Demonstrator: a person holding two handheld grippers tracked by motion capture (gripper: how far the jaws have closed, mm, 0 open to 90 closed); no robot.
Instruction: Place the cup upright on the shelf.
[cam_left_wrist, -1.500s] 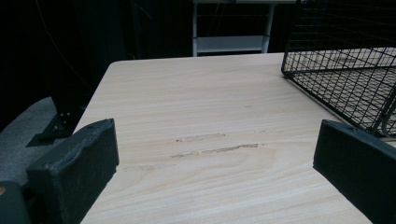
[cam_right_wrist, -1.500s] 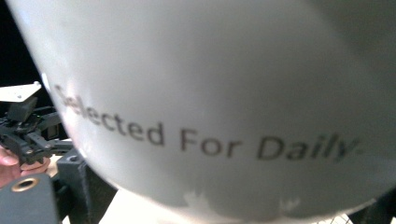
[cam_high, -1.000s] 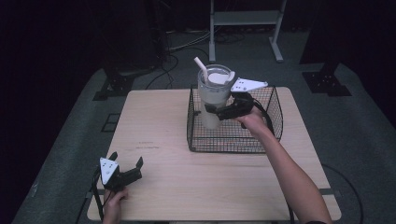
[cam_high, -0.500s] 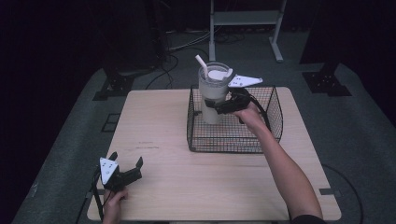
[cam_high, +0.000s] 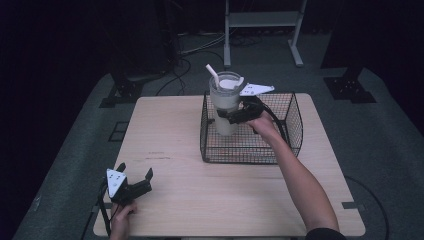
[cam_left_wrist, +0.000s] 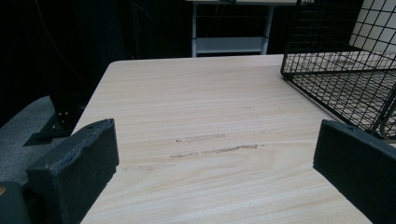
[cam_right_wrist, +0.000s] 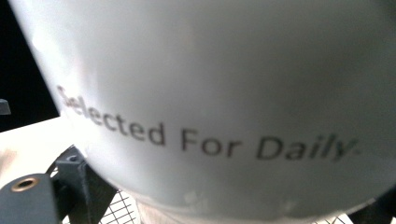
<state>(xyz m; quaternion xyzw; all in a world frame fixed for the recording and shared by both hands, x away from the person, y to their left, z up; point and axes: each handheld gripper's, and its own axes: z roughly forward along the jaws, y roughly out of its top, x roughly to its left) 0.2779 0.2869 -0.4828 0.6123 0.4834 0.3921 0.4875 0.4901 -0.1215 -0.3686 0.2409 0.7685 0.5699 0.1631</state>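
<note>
A: Where is your cup (cam_high: 224, 102)?
B: Upright in the wire basket's (cam_high: 292, 131) far left corner, your right gripper (cam_high: 235, 116) clamped around it.
A: And your left gripper (cam_high: 134, 182)?
B: At the table's (cam_high: 225, 190) near left corner, jaws spread, holding nothing.

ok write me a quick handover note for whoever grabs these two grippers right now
Right gripper: shut on the tall white plastic tumbler with lid and white straw, holding it upright at the near-left part of the black wire basket.
Left gripper: open and idle, holding nothing, low over the near-left corner of the light wooden table.
Done: tumbler is gripped, with its lower part inside the basket walls.
Can't tell: whether its base rests on the basket floor or hangs above it.
Left: decide whether it goes in or out, finish that move with the tumbler kept upright, then release.
</note>
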